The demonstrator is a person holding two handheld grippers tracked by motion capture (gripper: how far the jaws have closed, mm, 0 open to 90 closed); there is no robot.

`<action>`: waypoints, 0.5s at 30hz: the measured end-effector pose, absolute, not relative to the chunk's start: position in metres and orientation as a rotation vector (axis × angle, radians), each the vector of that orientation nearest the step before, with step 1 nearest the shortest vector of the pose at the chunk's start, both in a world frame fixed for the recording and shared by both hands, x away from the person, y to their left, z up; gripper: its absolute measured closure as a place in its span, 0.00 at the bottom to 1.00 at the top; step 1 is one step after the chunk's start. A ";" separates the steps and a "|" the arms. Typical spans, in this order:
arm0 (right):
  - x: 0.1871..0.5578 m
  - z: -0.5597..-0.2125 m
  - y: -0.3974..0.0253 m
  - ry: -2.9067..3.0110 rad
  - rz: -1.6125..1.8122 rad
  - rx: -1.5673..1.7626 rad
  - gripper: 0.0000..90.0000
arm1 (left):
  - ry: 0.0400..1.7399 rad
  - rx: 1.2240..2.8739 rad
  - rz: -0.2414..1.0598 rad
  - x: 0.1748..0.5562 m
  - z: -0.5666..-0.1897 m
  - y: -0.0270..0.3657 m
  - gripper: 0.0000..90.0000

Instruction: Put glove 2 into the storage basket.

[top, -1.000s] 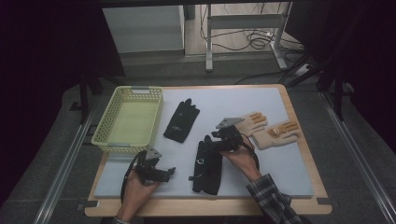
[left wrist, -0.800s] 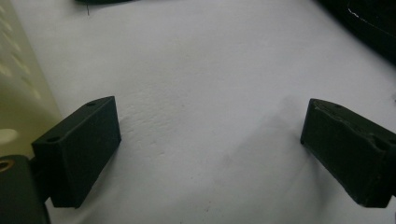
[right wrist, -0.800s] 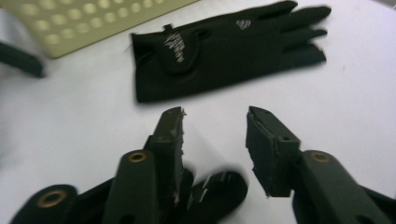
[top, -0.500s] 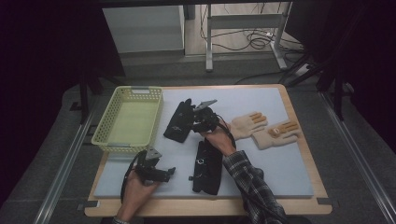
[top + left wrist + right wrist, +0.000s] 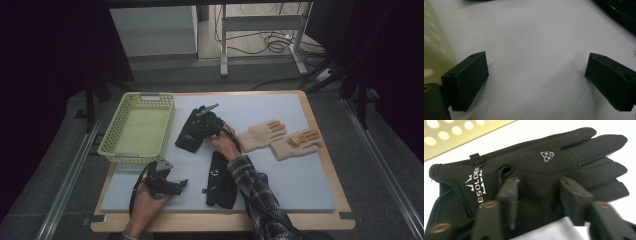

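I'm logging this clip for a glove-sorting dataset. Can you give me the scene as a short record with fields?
surface: pale mat on a wooden table
basket: yellow-green, left, nothing visible inside
far black glove: flat beside basket
near black glove: front centre
tan gloves: right
right gripper: open over far black glove
left gripper: open over bare mat

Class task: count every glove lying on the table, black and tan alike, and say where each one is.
4. One black glove lies beside the yellow basket, under the right gripper; another black glove near the front edge; two tan gloves side by side at right. None seems hidden.
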State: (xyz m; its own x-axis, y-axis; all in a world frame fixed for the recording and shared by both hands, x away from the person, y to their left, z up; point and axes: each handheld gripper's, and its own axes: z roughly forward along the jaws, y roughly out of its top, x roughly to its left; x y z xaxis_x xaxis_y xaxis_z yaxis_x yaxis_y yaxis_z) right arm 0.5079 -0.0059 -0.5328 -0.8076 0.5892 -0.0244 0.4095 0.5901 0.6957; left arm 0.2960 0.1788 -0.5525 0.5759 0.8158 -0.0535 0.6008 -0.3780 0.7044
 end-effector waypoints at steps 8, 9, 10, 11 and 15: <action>0.502 -0.529 -0.009 2.531 0.975 0.829 0.97 | 1.125 2.114 0.397 0.296 -0.552 0.179 0.06; 0.501 -0.528 -0.009 2.532 0.972 0.827 0.98 | 1.125 2.114 0.397 0.296 -0.553 0.179 0.06; 0.501 -0.527 -0.010 2.533 0.970 0.823 0.98 | 1.125 2.114 0.397 0.296 -0.553 0.179 0.06; 0.500 -0.526 -0.011 2.535 0.977 0.821 0.98 | 1.125 2.114 0.397 0.296 -0.553 0.179 0.06; 0.498 -0.523 -0.015 2.542 0.997 0.806 0.98 | 1.125 2.113 0.397 0.296 -0.553 0.179 0.06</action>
State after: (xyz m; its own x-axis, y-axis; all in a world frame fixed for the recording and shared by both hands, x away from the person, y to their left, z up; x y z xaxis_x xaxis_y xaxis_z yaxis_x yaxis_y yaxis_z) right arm 0.4979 -0.0151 -0.5233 -0.8000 0.5965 -0.0654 0.3931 0.6033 0.6939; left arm 0.2961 0.1789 -0.5525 0.5760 0.8156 -0.0542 0.6013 -0.3780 0.7040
